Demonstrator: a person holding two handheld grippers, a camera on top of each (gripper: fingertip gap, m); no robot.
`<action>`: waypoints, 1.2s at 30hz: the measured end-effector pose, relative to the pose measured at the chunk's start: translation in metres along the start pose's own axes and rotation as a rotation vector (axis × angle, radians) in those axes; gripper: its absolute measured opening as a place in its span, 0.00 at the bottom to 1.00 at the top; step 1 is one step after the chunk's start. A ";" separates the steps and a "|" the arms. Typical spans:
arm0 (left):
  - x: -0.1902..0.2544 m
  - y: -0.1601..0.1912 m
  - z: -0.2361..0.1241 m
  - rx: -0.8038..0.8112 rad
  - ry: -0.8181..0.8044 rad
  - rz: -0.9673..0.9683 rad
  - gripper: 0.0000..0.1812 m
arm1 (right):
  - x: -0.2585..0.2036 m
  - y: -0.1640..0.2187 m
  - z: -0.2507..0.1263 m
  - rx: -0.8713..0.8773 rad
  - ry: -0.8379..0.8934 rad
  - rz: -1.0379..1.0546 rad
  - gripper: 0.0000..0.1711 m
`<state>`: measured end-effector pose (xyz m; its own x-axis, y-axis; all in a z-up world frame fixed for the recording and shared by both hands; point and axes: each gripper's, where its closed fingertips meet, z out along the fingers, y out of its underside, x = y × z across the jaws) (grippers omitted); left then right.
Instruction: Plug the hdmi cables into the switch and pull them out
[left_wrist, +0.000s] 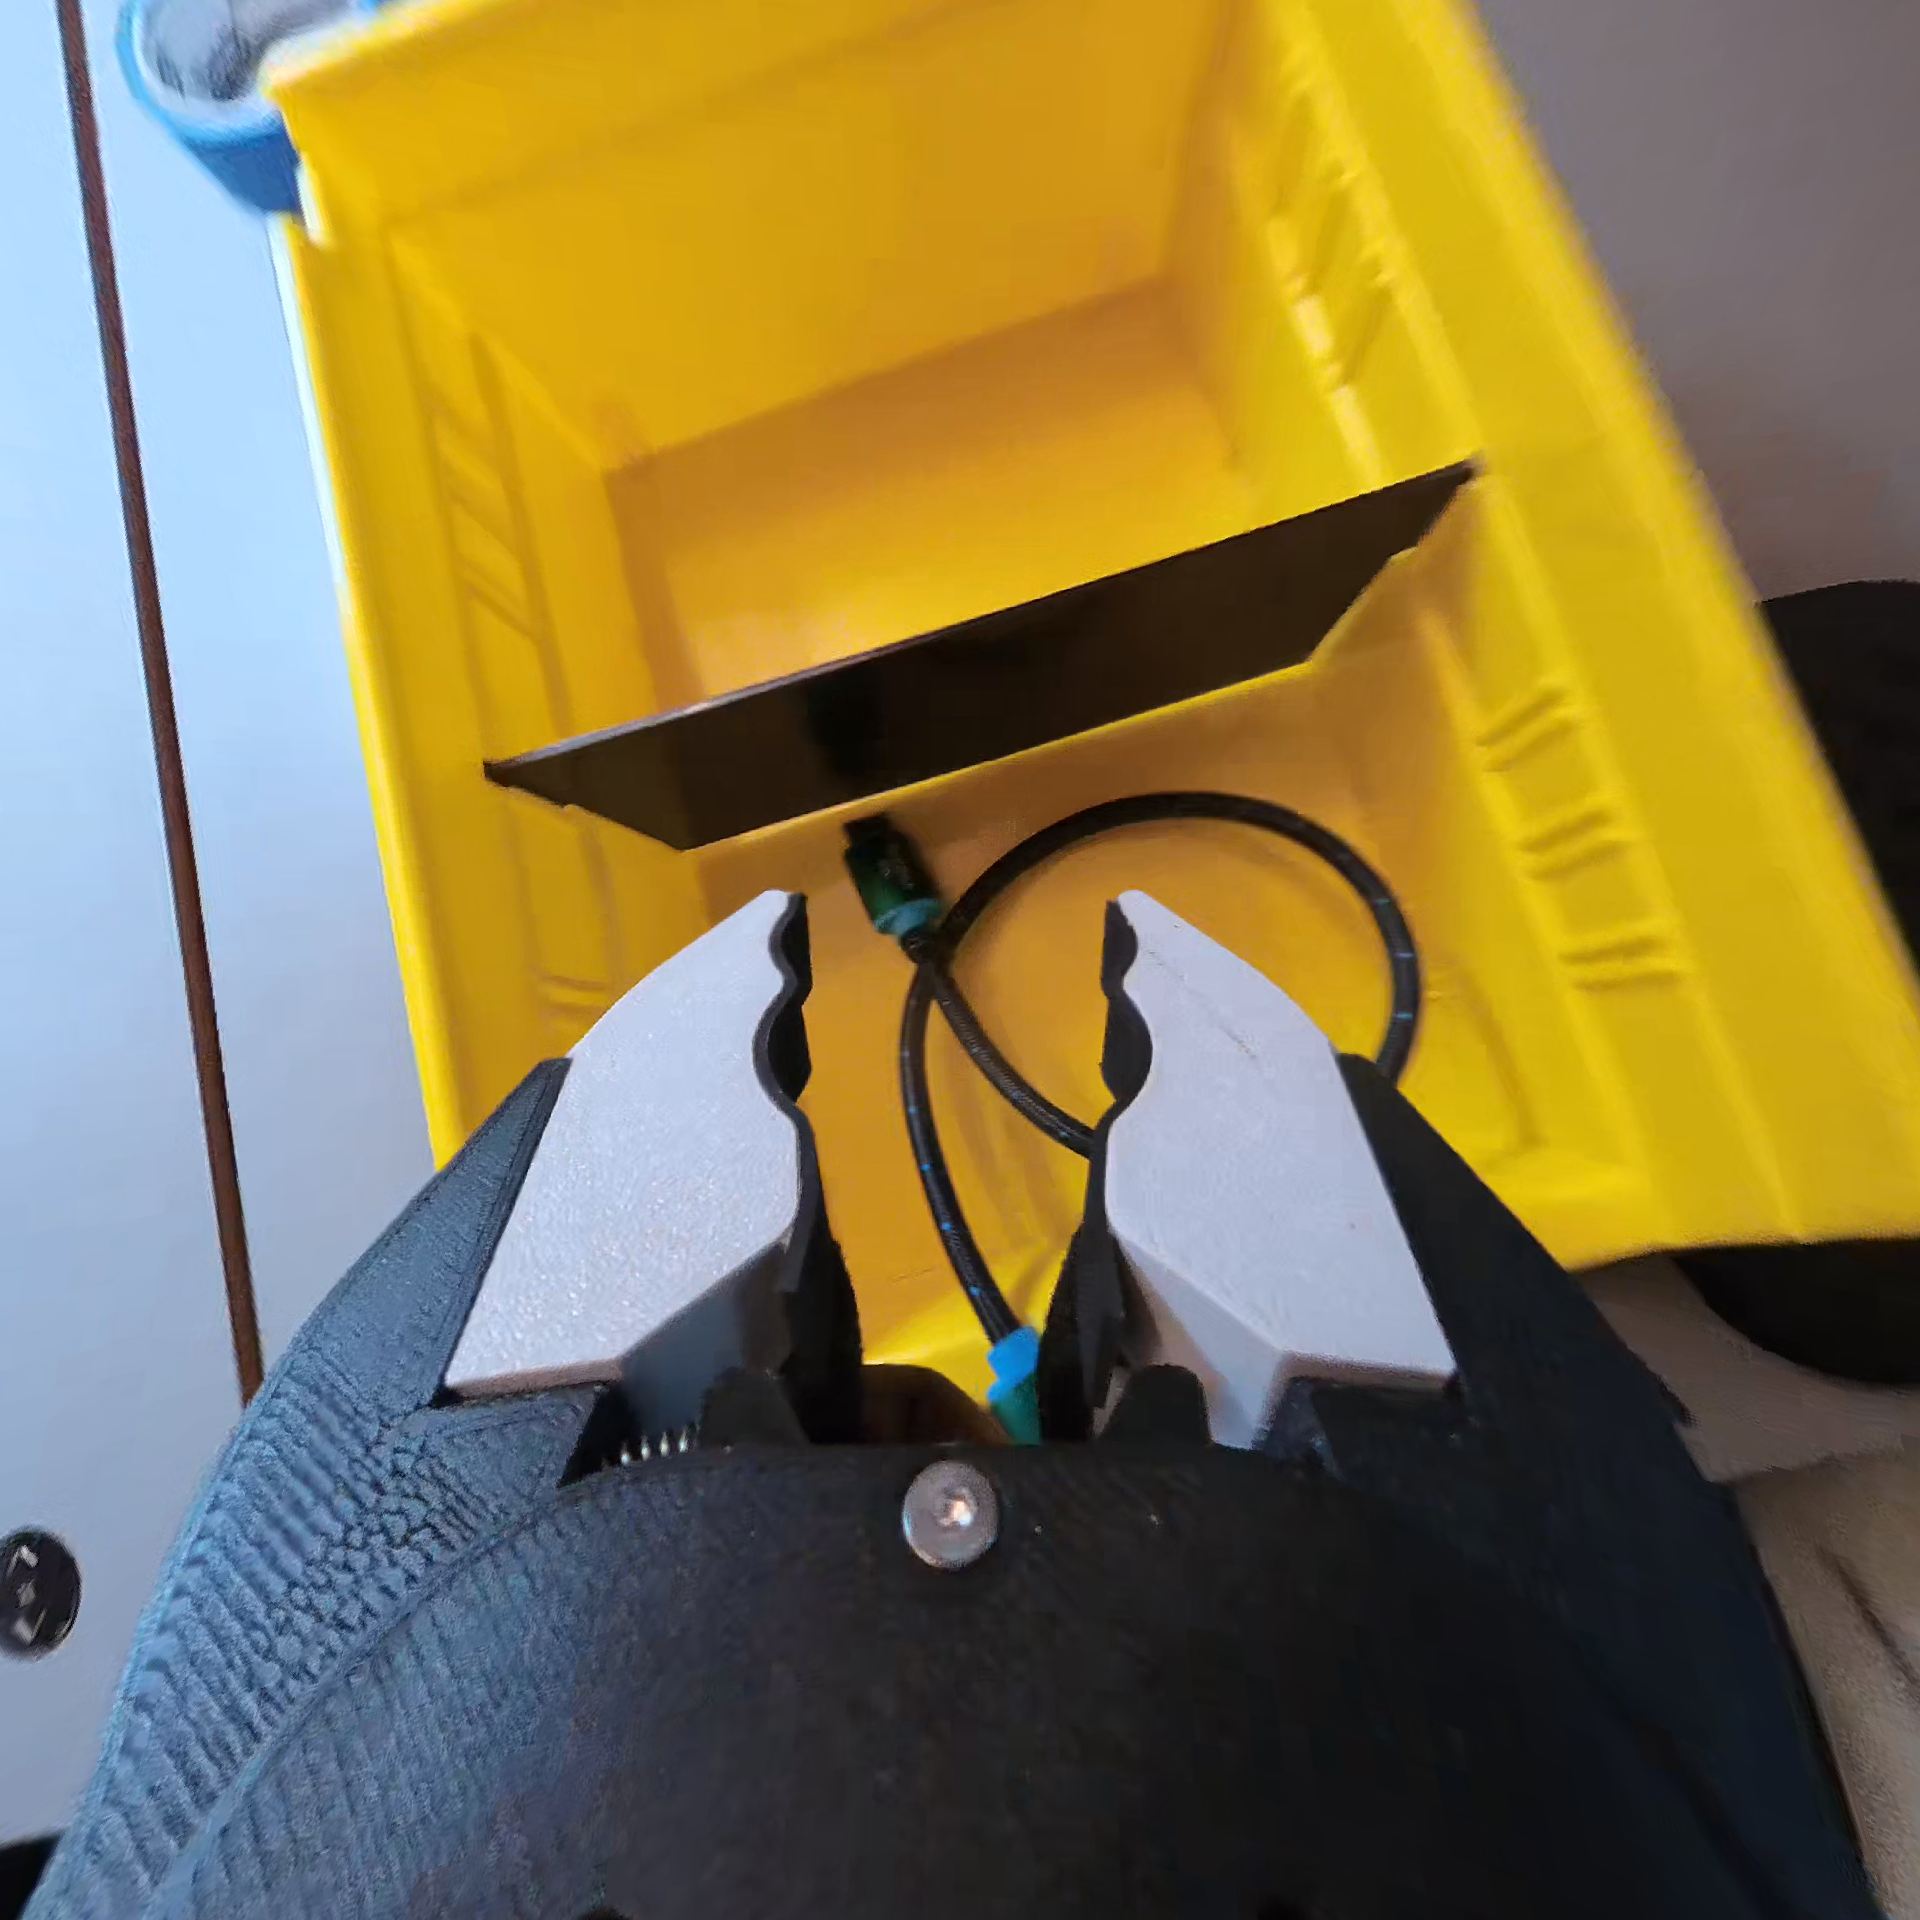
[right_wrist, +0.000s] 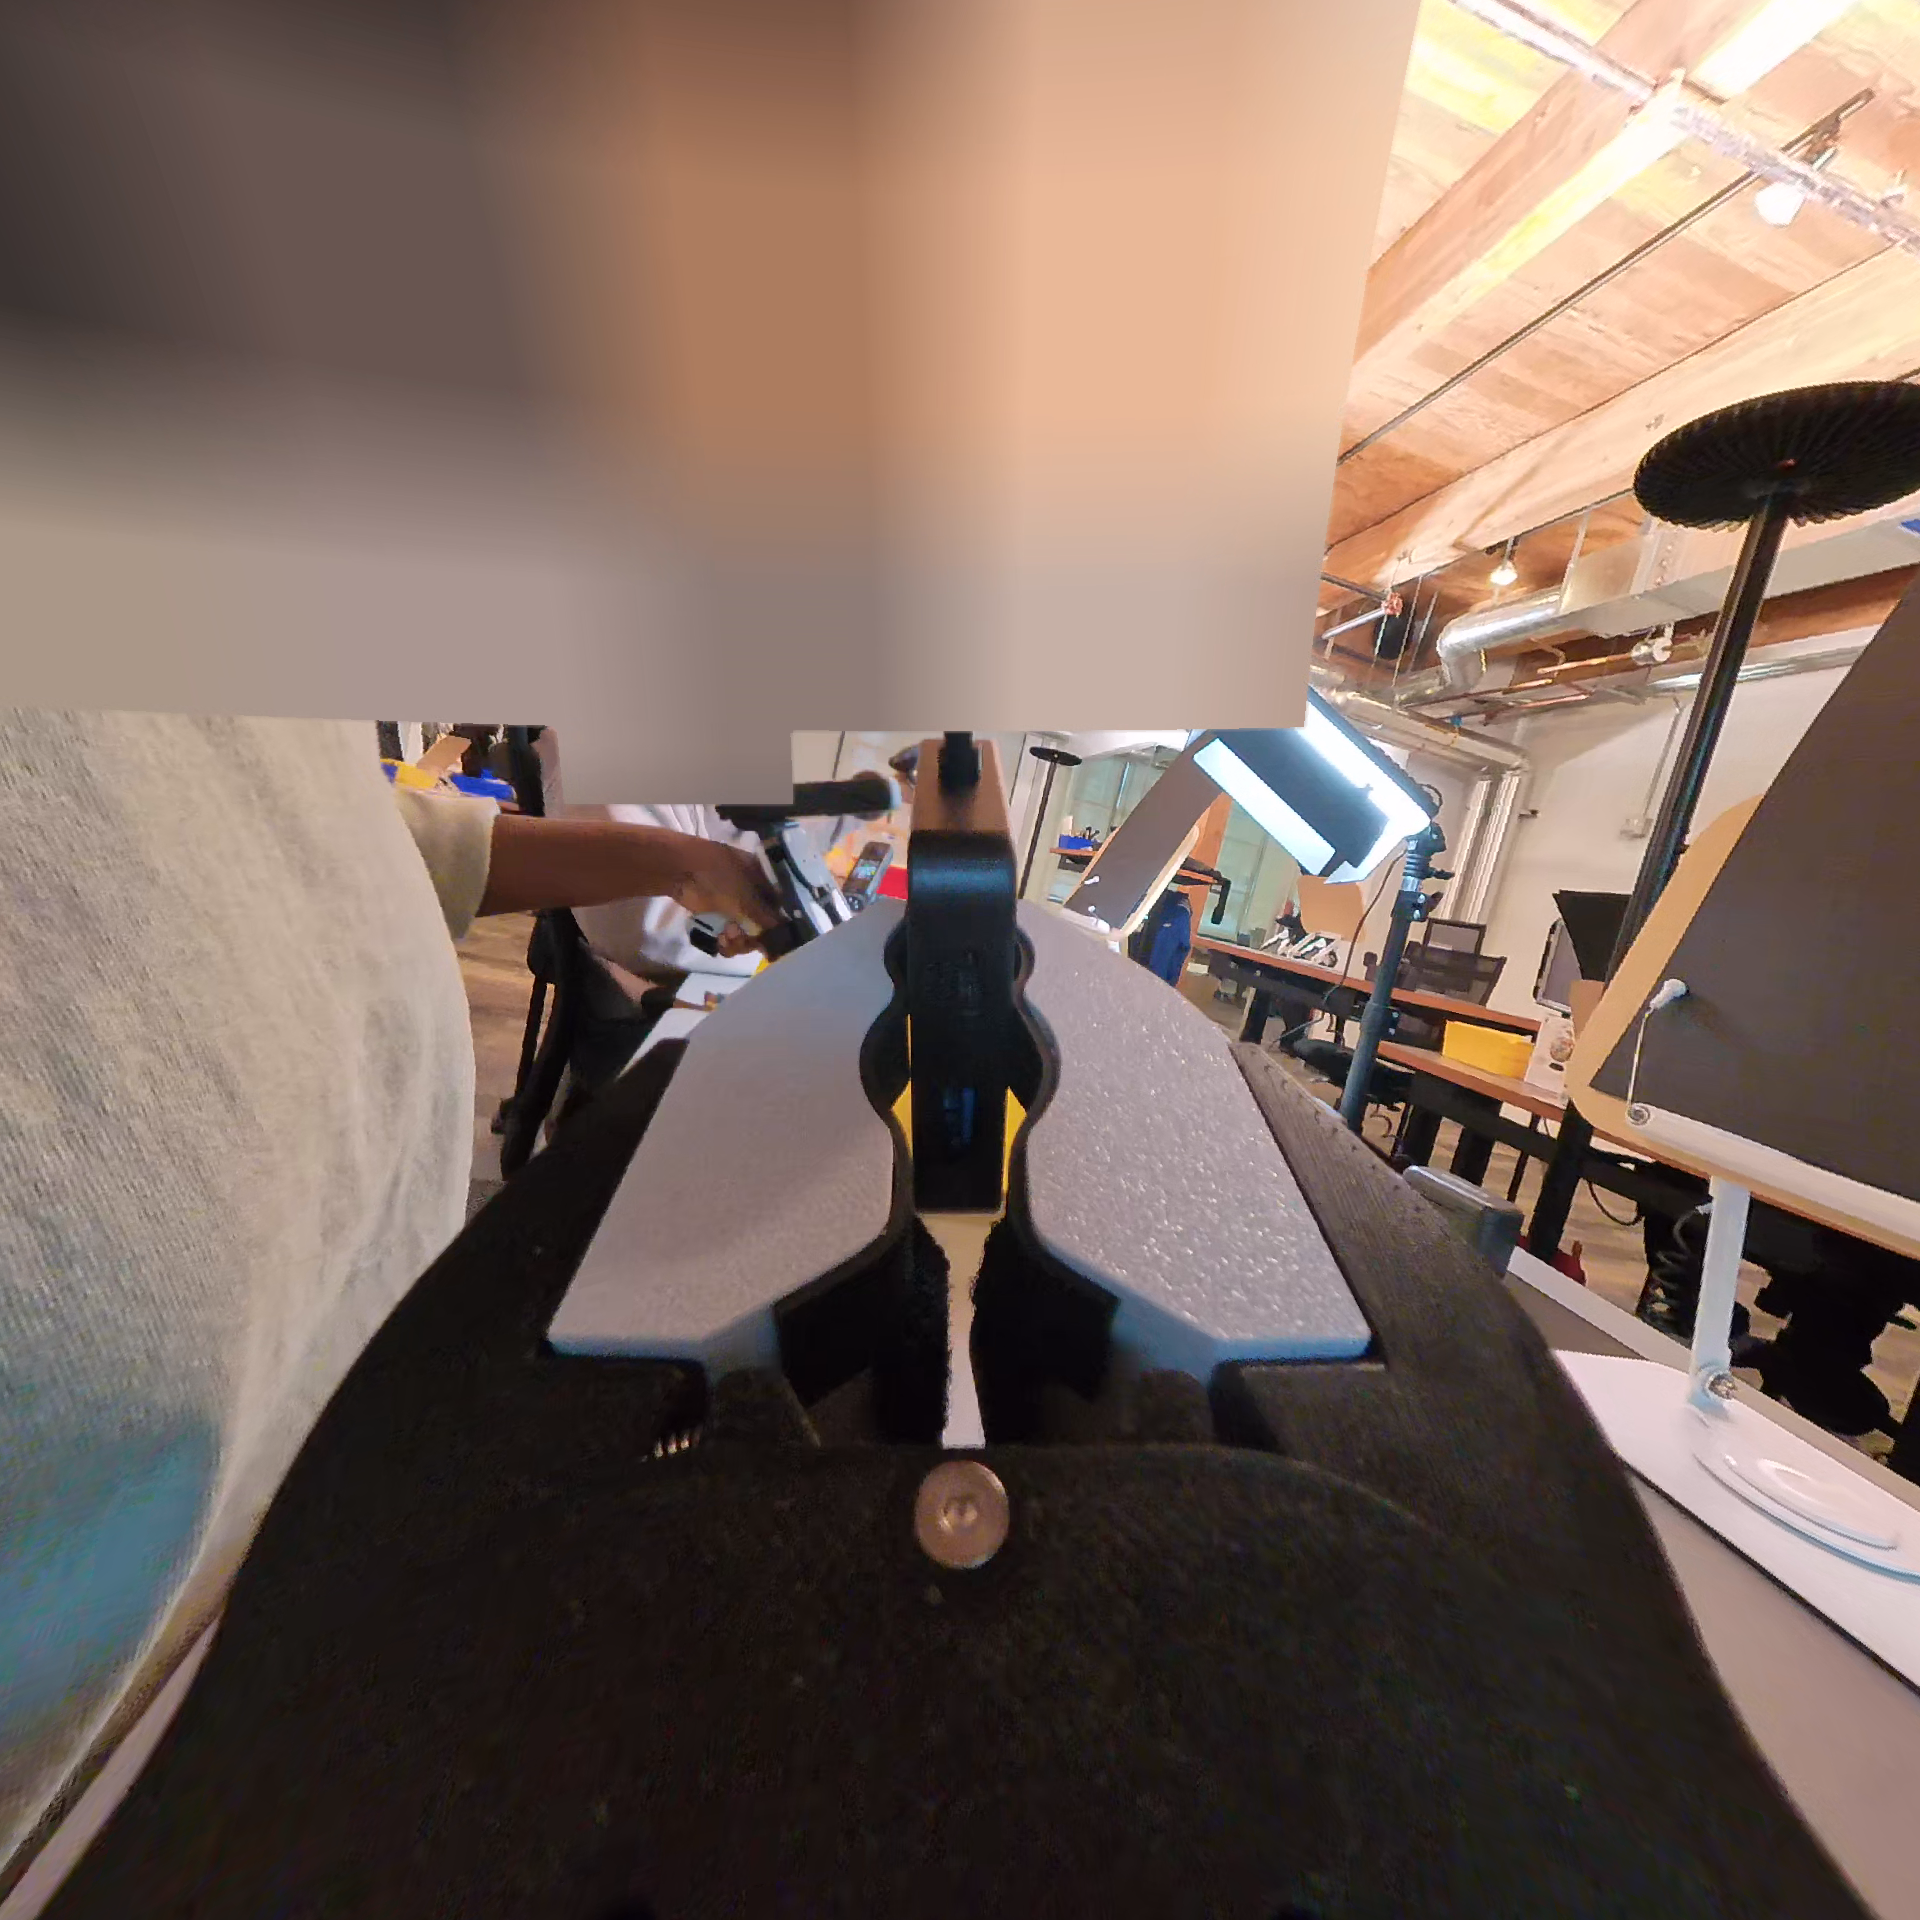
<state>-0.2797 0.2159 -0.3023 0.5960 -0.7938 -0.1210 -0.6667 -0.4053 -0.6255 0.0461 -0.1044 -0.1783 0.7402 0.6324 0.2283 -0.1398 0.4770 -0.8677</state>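
Observation:
In the left wrist view a yellow bin (left_wrist: 1558, 935) has a black divider (left_wrist: 987, 665) across it. A black cable (left_wrist: 1392, 935) lies coiled in the near compartment. One green-and-black plug (left_wrist: 883, 873) rests by the divider, and its other plug (left_wrist: 1013, 1387), blue and green, lies near the base of my fingers. My left gripper (left_wrist: 956, 920) is open above the coil and holds nothing. In the right wrist view my right gripper (right_wrist: 961, 935) is shut on a black switch (right_wrist: 961, 997), held on edge between the pads. A dark lead (right_wrist: 958, 758) leaves its far end.
A blue tape roll (left_wrist: 208, 135) sits behind the bin, and a thin brown line (left_wrist: 156, 675) runs along the white surface at the left. A person in a pale shirt (right_wrist: 208, 1143) stands close on the left, and a white lamp base (right_wrist: 1787, 1475) is on the right. Spacing between my two grippers at the tips: around 45 cm. The thin brown line (left_wrist: 156, 675) is about 25 cm from my left fingertips.

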 end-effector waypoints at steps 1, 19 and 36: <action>-0.004 0.005 0.008 -0.043 -0.010 -0.013 0.30 | 0.001 0.001 0.000 -0.003 0.002 0.001 0.08; -0.024 0.039 0.067 -0.335 -0.068 -0.104 0.20 | 0.013 0.013 -0.008 -0.040 0.034 0.013 0.08; -0.003 -0.072 -0.043 0.303 -0.097 0.203 0.11 | 0.016 0.010 -0.012 -0.036 0.053 -0.007 0.08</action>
<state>-0.2527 0.2283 -0.2238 0.5147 -0.7916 -0.3293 -0.6216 -0.0799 -0.7793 0.0644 -0.0962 -0.1885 0.7750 0.5954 0.2118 -0.1116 0.4589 -0.8815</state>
